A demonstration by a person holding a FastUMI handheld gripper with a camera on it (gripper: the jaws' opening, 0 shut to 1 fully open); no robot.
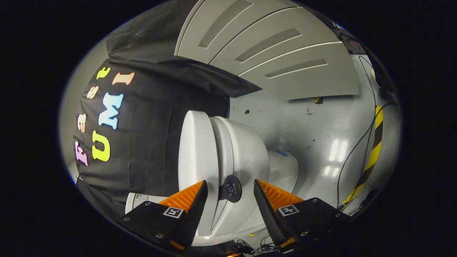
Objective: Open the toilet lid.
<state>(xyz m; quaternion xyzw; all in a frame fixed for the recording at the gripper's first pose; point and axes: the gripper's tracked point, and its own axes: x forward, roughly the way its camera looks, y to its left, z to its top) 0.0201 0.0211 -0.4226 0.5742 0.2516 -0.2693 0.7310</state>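
Grey floor (321,142) beyond; toilet lid (196,150) between spread gripper (228,189) jaws.

The gripper (229,185) fingers are standing apart, hiding the near edge of the toilet (242,153) where lid (197,150) and seat meet. The lettering on the black disc (230,188) between the fingers is showing too small to tell. A white container (142,200) is lying mostly hidden behind one finger.
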